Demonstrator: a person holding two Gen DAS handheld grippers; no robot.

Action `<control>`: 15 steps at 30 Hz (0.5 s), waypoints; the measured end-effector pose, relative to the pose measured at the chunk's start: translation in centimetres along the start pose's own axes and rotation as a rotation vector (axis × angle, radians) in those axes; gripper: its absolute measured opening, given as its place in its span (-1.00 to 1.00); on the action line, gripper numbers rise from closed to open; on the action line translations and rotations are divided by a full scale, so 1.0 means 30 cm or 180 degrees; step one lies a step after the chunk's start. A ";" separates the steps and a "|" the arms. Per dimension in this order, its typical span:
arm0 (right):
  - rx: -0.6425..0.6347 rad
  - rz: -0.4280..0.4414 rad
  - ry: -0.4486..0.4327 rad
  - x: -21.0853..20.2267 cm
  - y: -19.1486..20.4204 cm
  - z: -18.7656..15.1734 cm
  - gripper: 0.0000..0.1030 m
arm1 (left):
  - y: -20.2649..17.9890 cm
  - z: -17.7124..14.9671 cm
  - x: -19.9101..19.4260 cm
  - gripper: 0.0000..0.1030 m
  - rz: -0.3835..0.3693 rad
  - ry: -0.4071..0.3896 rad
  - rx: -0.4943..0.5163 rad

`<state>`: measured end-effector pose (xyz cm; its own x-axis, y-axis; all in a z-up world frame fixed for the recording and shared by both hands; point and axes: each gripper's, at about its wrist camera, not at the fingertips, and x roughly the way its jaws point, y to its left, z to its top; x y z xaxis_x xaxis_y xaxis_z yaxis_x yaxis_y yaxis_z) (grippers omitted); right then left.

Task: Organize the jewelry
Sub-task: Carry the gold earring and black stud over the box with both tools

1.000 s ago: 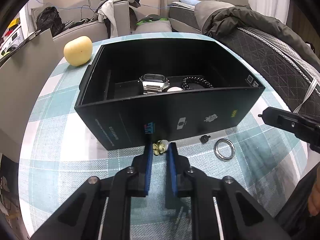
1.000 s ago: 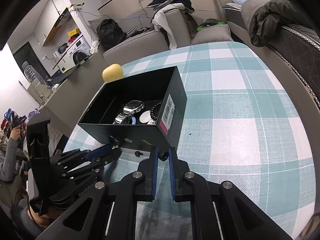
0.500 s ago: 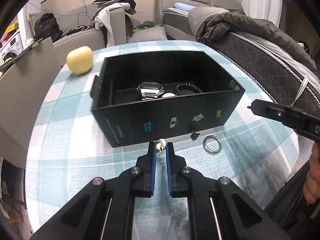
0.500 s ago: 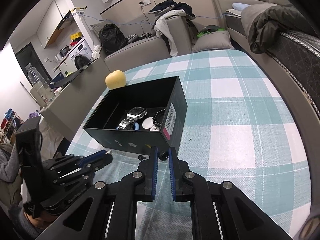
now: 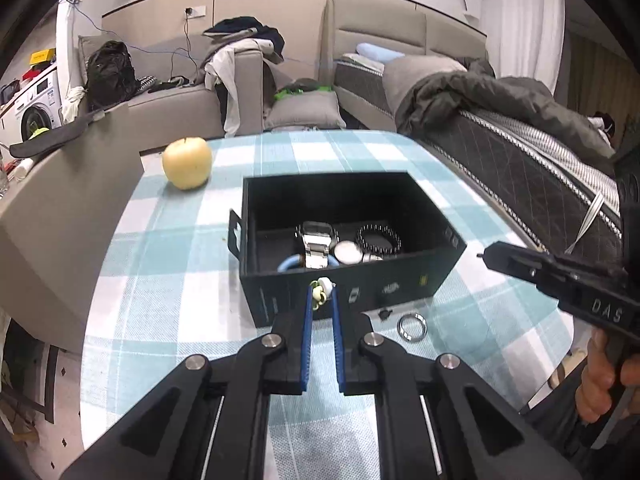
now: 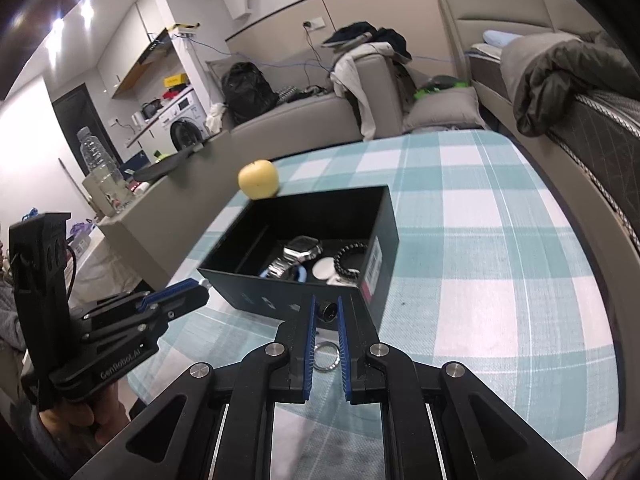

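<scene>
I take the black box (image 5: 348, 280) as my landmark, sitting open-topped on the desk (image 5: 168, 264) with its teal-and-white checked cloth. My left gripper (image 5: 321, 294) is clamped on a small pale earring (image 5: 320, 289) with a white bead and yellowish bits, held in the air in front of the box's near wall, just below its rim. My right gripper (image 6: 325, 311) is closed on a small dark stud (image 6: 329, 310) — round, black, with a shiny face — at the box's near corner, the one under the white barcode label (image 6: 373, 266). Inside the box I see a silver watch (image 5: 316, 242) with a metal band, a black bead bracelet (image 5: 378, 237) to the right of it, a small white round piece (image 5: 347, 251) between the two, and a light blue ring (image 5: 289, 263) against the near wall. On the cloth in front of the box lie a silver ring (image 5: 412, 326) and a tiny dark piece (image 5: 385, 313) just beside it — what that piece is I cannot tell. Beyond the box's far left corner stands a yellow apple (image 5: 187, 162), well apart from the jewelry.
</scene>
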<state>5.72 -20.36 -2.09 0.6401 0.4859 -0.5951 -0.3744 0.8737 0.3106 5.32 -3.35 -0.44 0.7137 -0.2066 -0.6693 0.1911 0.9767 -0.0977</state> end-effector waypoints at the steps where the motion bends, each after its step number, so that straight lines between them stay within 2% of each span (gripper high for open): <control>1: -0.0013 0.0024 -0.0058 -0.010 0.006 0.003 -0.81 | 0.004 0.006 -0.004 -0.90 -0.0002 -0.0019 -0.0004; 8: -0.0059 0.0228 -0.0337 -0.069 0.033 0.054 -0.81 | 0.028 0.037 -0.035 -0.90 0.0000 -0.0152 -0.0062; 15: -0.0146 0.0184 -0.0421 -0.078 0.063 0.120 -0.81 | 0.038 0.078 -0.055 -0.90 0.0012 -0.0250 -0.0085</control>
<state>5.93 -19.78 2.56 0.6983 0.5369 -0.4735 -0.4414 0.8436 0.3056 5.94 -2.03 2.27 0.7652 -0.2058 -0.6100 0.1710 0.9785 -0.1156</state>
